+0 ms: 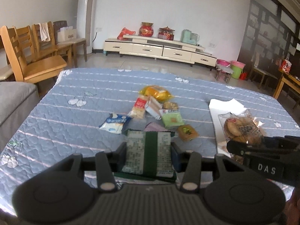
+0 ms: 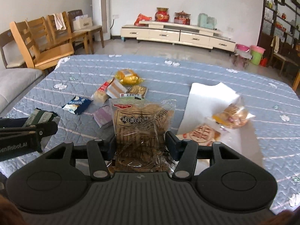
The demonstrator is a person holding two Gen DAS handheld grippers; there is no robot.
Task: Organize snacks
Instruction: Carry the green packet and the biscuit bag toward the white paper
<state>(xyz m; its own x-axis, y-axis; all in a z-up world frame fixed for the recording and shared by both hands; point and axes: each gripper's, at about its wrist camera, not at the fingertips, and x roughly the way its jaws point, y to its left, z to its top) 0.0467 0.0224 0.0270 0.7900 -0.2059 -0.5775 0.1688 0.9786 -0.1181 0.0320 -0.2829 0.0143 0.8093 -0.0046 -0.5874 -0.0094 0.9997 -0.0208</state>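
My left gripper (image 1: 149,150) is shut on a green and white snack packet (image 1: 149,151), held above the blue quilted table (image 1: 65,116). My right gripper (image 2: 140,142) is shut on a clear bag of brown biscuits (image 2: 142,127); the bag also shows at the right of the left wrist view (image 1: 241,129). A heap of loose snacks lies mid-table: a yellow bag (image 1: 156,92), a blue and white packet (image 1: 115,124), a light green packet (image 1: 171,120), a small brown pack (image 1: 187,132). A white tray (image 2: 210,97) on the right holds an orange-edged cake bag (image 2: 232,116) and a round biscuit pack (image 2: 202,135).
Wooden chairs (image 1: 28,56) stand beyond the table's left side and a grey sofa (image 1: 13,101) lies at the left. A cream TV cabinet (image 1: 159,48) runs along the far wall. Pink and green buckets (image 1: 236,68) sit on the floor at the right.
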